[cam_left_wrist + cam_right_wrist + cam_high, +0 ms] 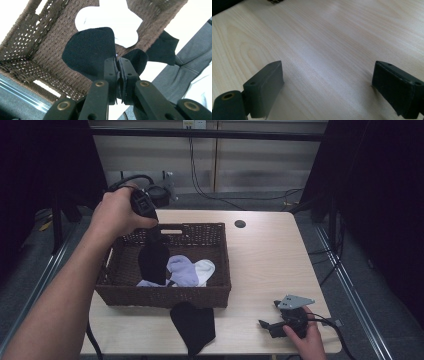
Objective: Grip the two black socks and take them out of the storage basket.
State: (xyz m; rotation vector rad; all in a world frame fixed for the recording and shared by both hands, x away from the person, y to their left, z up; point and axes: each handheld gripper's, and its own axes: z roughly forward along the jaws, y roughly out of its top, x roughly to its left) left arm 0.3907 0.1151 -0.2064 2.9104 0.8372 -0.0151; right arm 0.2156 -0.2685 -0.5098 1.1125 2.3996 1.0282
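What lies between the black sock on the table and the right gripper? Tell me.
Bare wooden tabletop, in the high view: nothing sits between the black sock at the table's near edge and the right gripper.

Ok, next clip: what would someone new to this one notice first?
Probably the left gripper raised over the brown woven basket, shut on a black sock that dangles above the pale socks inside. Next, a second black sock lying on the wooden table just in front of the basket. The right gripper rests open on the table at the near right corner.
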